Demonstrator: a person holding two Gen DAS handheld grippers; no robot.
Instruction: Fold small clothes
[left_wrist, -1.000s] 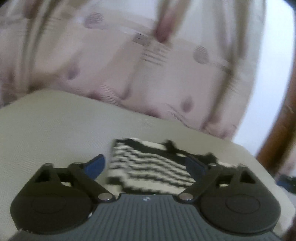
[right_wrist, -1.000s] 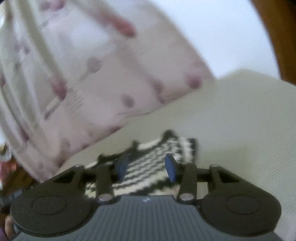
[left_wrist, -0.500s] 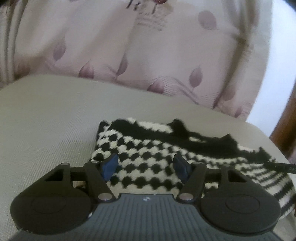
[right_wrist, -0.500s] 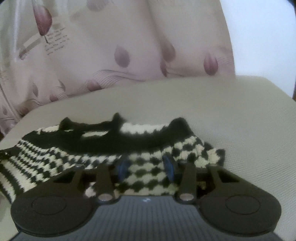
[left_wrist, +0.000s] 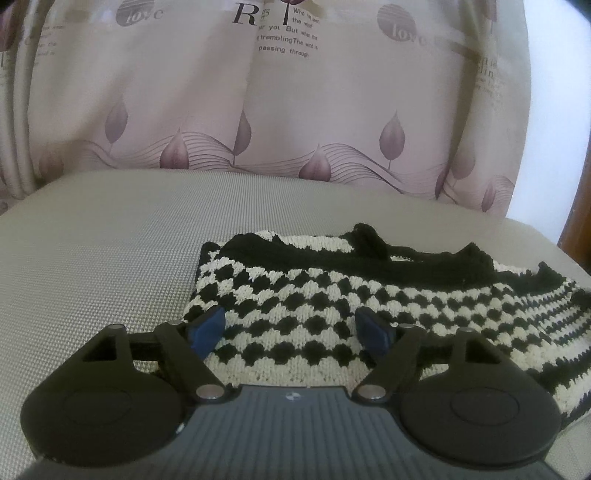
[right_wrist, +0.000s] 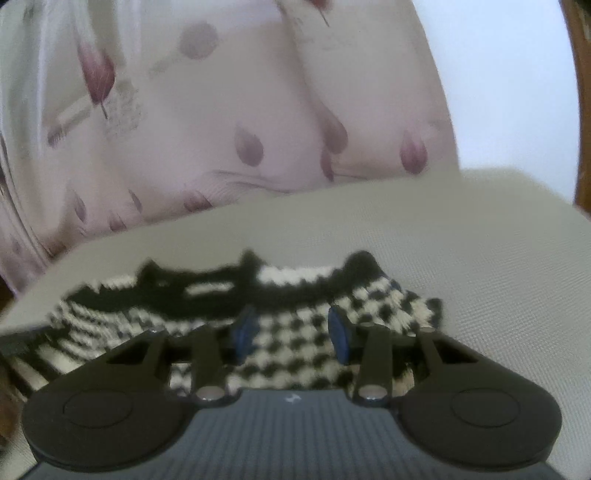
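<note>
Both claws, left gripper (left_wrist: 290, 334) and right gripper (right_wrist: 291, 332), hover with blue pads apart over the knitted garment (left_wrist: 332, 306) lying just ahead (soft, light, likely floppy); its near hem looks best to pinch.

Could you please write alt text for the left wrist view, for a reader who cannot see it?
A black-and-cream knitted garment lies flat on a beige woven surface, with the open left hand-held gripper poised over its near left part. A pink leaf-print curtain hangs behind.
</note>
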